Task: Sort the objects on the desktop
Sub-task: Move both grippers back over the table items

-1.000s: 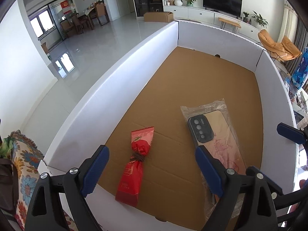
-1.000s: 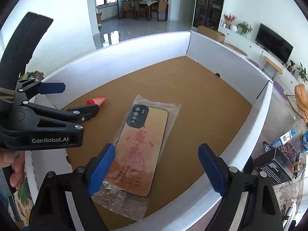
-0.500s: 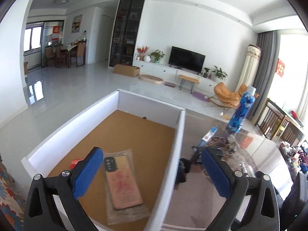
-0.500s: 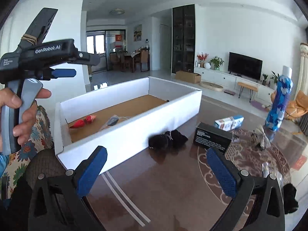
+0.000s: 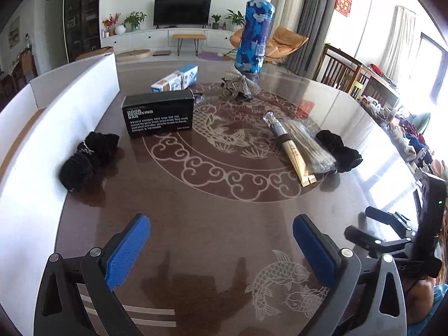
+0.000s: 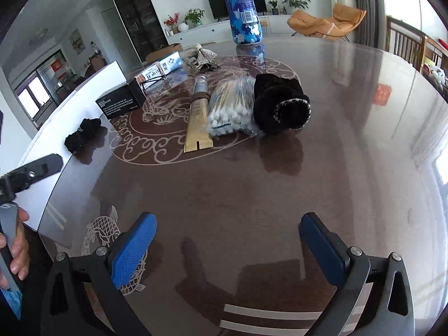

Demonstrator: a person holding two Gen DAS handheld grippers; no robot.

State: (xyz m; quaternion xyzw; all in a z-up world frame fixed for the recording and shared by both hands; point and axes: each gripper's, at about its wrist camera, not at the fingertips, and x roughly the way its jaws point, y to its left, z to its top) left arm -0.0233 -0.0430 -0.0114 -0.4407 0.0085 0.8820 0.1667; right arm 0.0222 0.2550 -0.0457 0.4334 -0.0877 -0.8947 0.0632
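Observation:
Both grippers hover over a dark glossy table, open and empty. Ahead of my left gripper lie a black fabric bundle beside the white box wall, a black carton, a blue-white small box, a crumpled silver wrapper and a tall blue patterned bottle. My right gripper faces a gold tube, a bag of cotton swabs and a second black fabric bundle. The same tube and bundle lie right of centre in the left wrist view.
The white box stands along the table's left side. A hand holding the left gripper's handle shows at the left edge of the right wrist view. Wooden chairs stand beyond the table's far right edge.
Both grippers swung right, away from the box with the phone case and the red candy, and now look across the table at the loose objects. Their jaws stand slightly wider.

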